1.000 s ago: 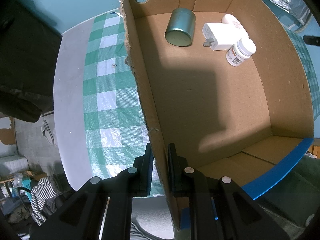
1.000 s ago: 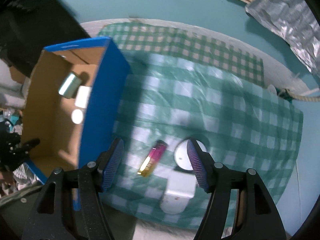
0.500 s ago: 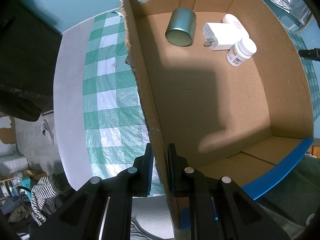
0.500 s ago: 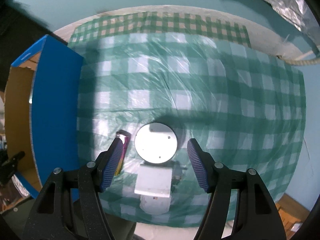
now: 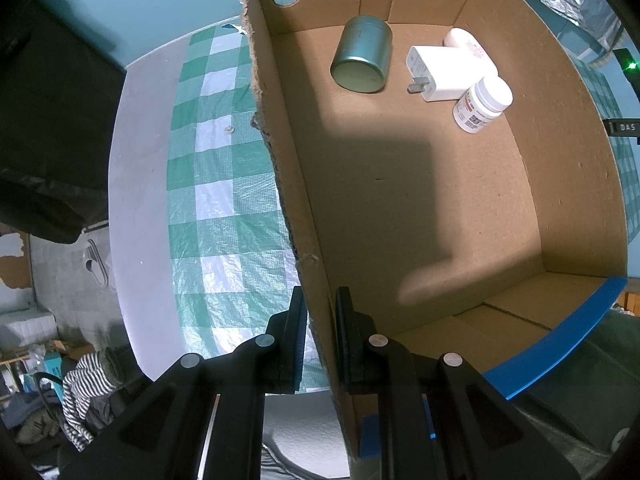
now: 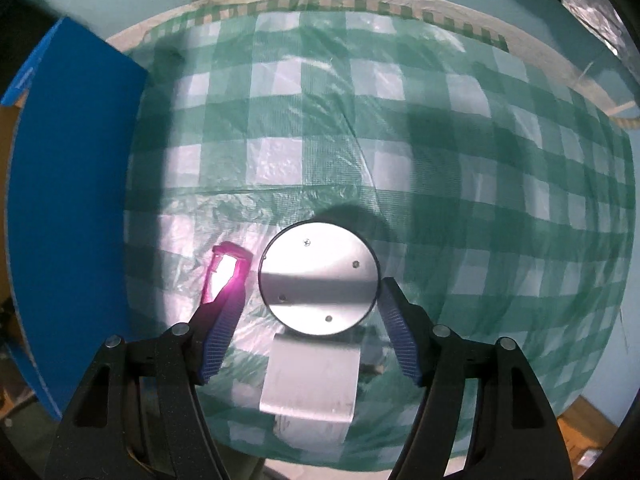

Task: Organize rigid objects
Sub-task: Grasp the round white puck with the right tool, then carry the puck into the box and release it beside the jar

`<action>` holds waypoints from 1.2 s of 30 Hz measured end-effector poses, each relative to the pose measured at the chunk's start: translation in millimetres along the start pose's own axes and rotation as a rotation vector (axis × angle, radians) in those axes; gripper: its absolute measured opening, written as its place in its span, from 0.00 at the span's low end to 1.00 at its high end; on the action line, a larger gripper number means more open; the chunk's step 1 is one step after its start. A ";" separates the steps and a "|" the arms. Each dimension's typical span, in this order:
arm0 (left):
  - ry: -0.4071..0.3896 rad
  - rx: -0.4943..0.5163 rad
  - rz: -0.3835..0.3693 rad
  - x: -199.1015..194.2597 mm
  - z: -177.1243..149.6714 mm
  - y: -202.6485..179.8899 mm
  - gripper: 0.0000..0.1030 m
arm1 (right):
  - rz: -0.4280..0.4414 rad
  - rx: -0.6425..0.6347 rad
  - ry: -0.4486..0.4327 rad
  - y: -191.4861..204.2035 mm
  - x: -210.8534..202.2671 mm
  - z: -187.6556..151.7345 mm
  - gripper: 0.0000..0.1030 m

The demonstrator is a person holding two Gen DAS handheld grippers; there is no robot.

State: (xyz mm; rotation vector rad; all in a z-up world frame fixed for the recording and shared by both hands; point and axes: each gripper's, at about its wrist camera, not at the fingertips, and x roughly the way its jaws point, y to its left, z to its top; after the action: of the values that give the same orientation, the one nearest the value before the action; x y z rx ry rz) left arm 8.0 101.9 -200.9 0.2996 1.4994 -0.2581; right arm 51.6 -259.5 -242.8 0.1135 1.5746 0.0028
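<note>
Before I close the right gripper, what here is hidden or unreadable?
- Right wrist view: pink lighter, lower end hidden behind a gripper finger; body glared out.
- Right wrist view: what the round silver object is; its base is blurred.
- Left wrist view: pill bottle label too small to read.

Home: checked tablecloth [image 6: 360, 140], slippers [image 5: 96, 268]

Most of the cardboard box [image 5: 420, 208] floor was wide open; only the far end was crowded, with a green tin [image 5: 362, 60], a white charger [image 5: 440, 72] and a pill bottle [image 5: 482, 104]. Outside, the pink lighter [image 6: 226, 274] sat right beside the round metal disc [image 6: 318, 276], leaving barely any gap, and the box's blue wall [image 6: 76, 200] closed off that side. The checkered cloth [image 6: 400, 120] beyond was clear.
</note>
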 end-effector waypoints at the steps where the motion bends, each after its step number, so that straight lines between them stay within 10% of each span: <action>1: 0.000 -0.001 0.000 0.2 0.3 -0.4 0.14 | -0.007 -0.004 -0.002 0.3 2.7 0.6 0.68; 36: 0.004 0.000 0.000 -0.1 4.7 -1.7 0.14 | 0.006 -0.092 -0.098 35.3 -56.7 5.8 0.60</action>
State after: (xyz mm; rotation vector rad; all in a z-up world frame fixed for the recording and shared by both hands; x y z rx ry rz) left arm 11.9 98.7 -200.6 0.3004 1.5036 -0.2582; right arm 60.0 -228.9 -183.7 0.0461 1.4740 0.0734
